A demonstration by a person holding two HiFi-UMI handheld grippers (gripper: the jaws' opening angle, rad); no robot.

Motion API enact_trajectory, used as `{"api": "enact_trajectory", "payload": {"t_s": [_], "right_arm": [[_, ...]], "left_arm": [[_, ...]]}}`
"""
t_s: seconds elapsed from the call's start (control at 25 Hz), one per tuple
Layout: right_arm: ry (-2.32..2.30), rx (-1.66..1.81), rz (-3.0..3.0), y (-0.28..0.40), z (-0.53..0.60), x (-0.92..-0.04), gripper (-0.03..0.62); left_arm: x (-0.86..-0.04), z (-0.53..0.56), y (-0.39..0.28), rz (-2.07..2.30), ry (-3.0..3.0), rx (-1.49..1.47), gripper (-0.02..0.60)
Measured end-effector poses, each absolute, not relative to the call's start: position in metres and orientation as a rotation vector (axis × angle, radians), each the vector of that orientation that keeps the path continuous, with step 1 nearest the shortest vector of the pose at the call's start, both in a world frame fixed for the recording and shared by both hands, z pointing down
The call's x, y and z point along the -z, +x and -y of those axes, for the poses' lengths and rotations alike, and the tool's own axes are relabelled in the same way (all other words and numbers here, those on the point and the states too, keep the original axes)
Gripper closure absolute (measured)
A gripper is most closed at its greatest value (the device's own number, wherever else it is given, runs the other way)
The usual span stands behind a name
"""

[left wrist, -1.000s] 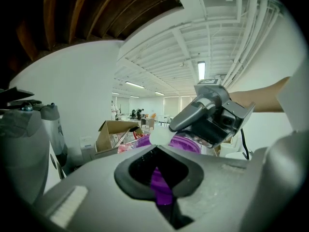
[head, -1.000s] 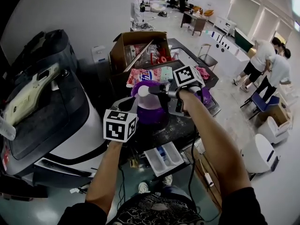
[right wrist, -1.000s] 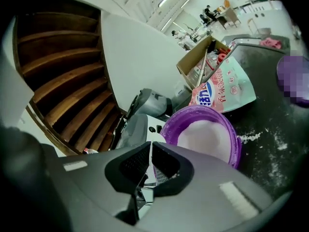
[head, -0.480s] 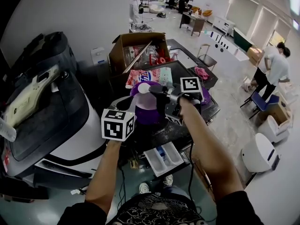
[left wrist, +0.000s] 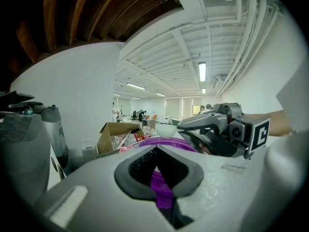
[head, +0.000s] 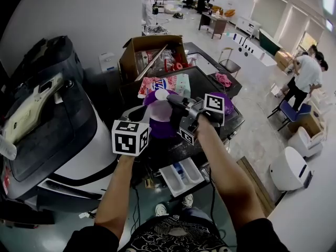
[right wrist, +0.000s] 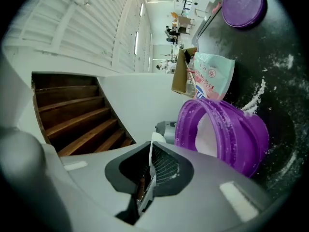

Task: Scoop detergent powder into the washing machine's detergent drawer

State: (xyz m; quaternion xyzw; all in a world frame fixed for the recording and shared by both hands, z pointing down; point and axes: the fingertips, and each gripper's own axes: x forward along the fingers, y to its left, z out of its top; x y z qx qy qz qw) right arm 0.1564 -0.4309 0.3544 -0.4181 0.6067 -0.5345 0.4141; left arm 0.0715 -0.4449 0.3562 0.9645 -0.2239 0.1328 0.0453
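**Kid:** Tub of powder, where is it?
**Friend:** In the middle, on the dark table. The white drawer sits open at 6 o'clock from it.
**Kid:** And the tongs?
**Friend:** The left gripper pinches the tub's purple rim. The right gripper pinches the white scoop by its thin handle.
**Kid:** Any words?
**Friend:** The bag at 12 o'clock has red and blue print, too small to read.

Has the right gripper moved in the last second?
Yes. In the head view the right gripper, shut on the scoop, has drawn back from the detergent bag toward the open drawer.
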Motion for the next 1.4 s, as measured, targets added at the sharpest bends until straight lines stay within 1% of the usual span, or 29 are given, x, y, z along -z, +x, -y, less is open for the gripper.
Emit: {"api": "enact_trajectory", "payload": {"t_s": [0.52,1.0,1.4], "right_arm": [[-0.924,1.244,-1.409,0.158,0.419,-0.351,0.559],[-0.922,1.271,-1.453,0.157,0.406,-0.354,0.559],[-0.88,1.329,-1.508,0.161,0.375,-0.358,0.559]], "left_arm": [[-0.358,0.445,0.071,0.686,2.95,-0.396,0.58],[-0.358,0.433,0.063,0.783,2.933,-0.418,0.58],[-0.36,0.397,0.062,0.902,2.893,-0.444,0.58]]}}
